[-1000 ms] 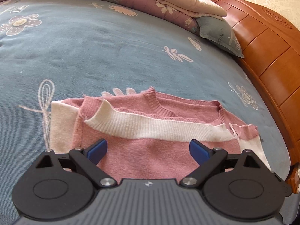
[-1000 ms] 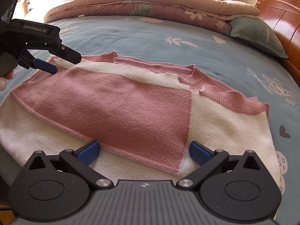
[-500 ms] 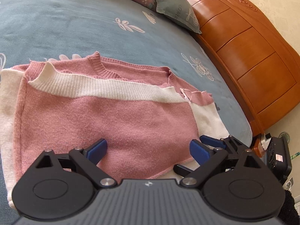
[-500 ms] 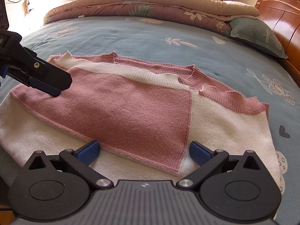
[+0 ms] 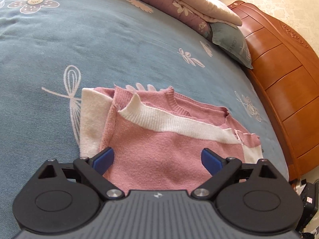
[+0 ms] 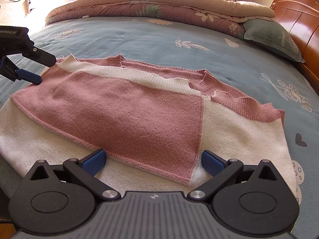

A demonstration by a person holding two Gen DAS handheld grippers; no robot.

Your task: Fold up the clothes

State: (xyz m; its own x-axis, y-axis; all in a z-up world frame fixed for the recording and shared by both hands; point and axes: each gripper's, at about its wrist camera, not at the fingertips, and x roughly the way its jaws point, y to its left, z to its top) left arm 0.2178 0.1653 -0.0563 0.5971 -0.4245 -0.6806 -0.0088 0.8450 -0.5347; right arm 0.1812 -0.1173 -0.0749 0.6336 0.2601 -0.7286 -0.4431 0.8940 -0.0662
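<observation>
A pink and cream knit sweater (image 6: 127, 107) lies partly folded on the blue bedspread, a pink panel and a cream ribbed band laid over its cream body. It also shows in the left wrist view (image 5: 159, 149). My right gripper (image 6: 152, 159) is open and empty, hovering over the sweater's near edge. My left gripper (image 5: 157, 157) is open and empty over the sweater's left end. In the right wrist view the left gripper (image 6: 42, 69) sits at the sweater's far left corner, jaws apart.
The blue flowered bedspread (image 6: 159, 37) spreads beyond the sweater. A rolled quilt (image 6: 159, 4) and a grey-green pillow (image 6: 273, 37) lie at the far side. A wooden headboard (image 5: 285, 79) runs along the right edge of the bed.
My left gripper swung out over the sweater's middle half a second ago and is now back at its left end. The right gripper and sweater have stayed put.
</observation>
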